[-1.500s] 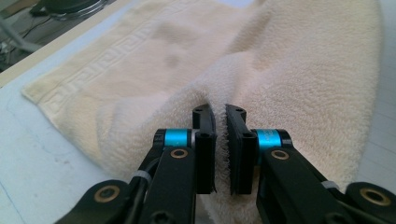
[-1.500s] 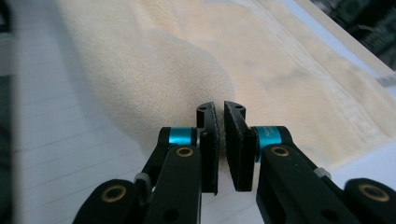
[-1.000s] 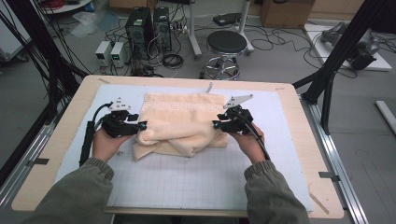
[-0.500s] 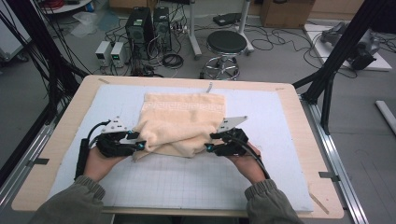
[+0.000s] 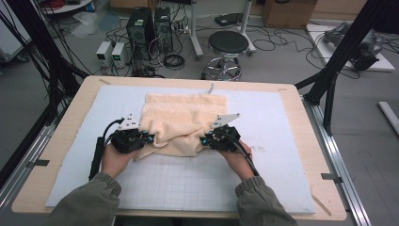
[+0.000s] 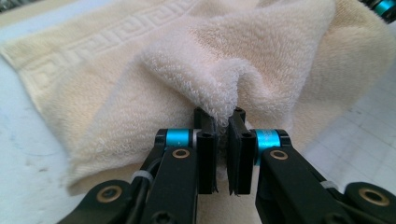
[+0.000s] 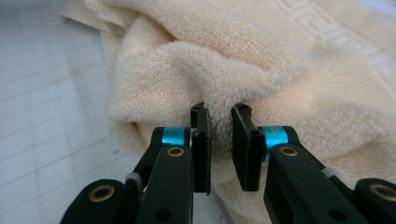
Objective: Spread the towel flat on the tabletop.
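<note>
Cream towel point(image 5: 183, 122), one, pinched by two grippers.

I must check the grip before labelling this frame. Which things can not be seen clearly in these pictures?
- Right gripper view: the towel bulges over the jaw tips, so whether both pads press it is unclear.
- Left gripper view: the pinched fold hides the towel's edge.
- High view: both gripper bodies and hands cover the jaws; the towel's woven border is too small to read.
</note>
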The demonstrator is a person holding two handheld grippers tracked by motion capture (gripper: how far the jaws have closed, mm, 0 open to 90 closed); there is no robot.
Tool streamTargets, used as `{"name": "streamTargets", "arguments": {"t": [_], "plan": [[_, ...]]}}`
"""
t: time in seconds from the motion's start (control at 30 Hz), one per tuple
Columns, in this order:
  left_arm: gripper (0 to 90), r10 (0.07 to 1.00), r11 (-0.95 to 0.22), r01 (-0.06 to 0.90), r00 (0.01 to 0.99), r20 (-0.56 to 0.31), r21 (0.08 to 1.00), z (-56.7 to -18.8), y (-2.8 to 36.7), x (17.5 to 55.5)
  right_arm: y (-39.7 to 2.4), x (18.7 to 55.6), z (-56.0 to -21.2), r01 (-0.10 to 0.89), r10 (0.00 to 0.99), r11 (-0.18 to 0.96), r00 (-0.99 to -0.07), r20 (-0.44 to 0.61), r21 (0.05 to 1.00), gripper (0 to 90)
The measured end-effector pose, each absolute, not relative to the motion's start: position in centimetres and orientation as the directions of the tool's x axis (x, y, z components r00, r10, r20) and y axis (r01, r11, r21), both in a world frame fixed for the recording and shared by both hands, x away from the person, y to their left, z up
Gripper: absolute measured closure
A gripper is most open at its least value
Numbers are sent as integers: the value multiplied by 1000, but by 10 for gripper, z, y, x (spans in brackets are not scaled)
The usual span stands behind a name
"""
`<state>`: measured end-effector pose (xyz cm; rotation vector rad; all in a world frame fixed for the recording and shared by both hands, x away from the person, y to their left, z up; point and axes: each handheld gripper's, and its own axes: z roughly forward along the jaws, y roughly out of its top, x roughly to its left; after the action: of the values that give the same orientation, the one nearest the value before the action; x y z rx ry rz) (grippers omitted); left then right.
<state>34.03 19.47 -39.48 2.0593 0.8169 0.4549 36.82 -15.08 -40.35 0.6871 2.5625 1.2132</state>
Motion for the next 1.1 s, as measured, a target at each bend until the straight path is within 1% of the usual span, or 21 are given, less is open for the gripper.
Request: {"name": "streamTargets", "arguments": {"t": [0.03,0.07,0.13,0.2,0.27,0.3,0.37,0.4,0.43,0.47,0.53,0.6,0.67,0.7,0.83,0.9,1.0,1.03,1.1], "plan": [[840,692,-423,369,722,32,827,-389,196,337,-156,361,-390,291,490,562,-871,-29,774,798],[840,692,-419,356,720,41,835,-383,197,334,-156,361,-390,291,490,562,-871,-29,774,798],[841,689,-423,323,722,69,847,-368,197,327,-162,354,-377,271,478,562,-877,-40,781,801],[843,687,-427,293,720,96,855,-356,196,323,-167,341,-355,236,472,571,-878,-79,786,802],[843,686,-425,271,719,112,864,-347,195,319,-169,338,-350,221,468,573,-879,-94,789,802],[843,684,-424,260,720,119,867,-340,196,316,-173,331,-334,209,474,566,-874,-107,798,802],[843,684,-422,242,717,131,874,-333,196,314,-175,330,-329,194,471,566,-874,-120,801,802],[844,690,-415,240,712,132,878,-330,197,314,-177,328,-322,193,478,558,-870,-122,807,802],[844,693,-414,235,708,137,879,-327,199,314,-181,326,-309,172,490,549,-859,-148,818,803],[844,699,-405,237,703,132,883,-325,201,315,-181,326,-309,172,490,549,-859,-148,818,803],[844,713,-391,249,691,120,886,-325,205,319,-185,327,-298,164,509,526,-847,-155,834,804],[844,724,-387,276,682,105,880,-328,209,327,-186,333,-293,164,524,519,-837,-161,839,804],[844,737,-399,313,669,98,862,-336,211,337,-178,356,-306,221,543,549,-827,-143,806,802],[844,747,-413,332,657,107,848,-342,211,344,-178,356,-306,221,543,549,-827,-143,806,802],[840,795,-421,460,602,74,782,-371,213,378,-155,396,-348,344,563,575,-825,-54,742,789],[812,805,-421,496,590,60,760,-378,213,386,-145,411,-368,395,570,583,-822,-11,710,775],[681,808,-394,496,588,34,774,-377,215,386,-137,422,-386,429,577,606,-817,2,670,701],[629,806,-391,486,591,36,782,-374,216,383,-138,422,-386,434,578,599,-816,13,673,670],[538,803,-379,460,595,37,803,-367,219,376,-147,416,-377,405,580,570,-815,0,715,618]]}}
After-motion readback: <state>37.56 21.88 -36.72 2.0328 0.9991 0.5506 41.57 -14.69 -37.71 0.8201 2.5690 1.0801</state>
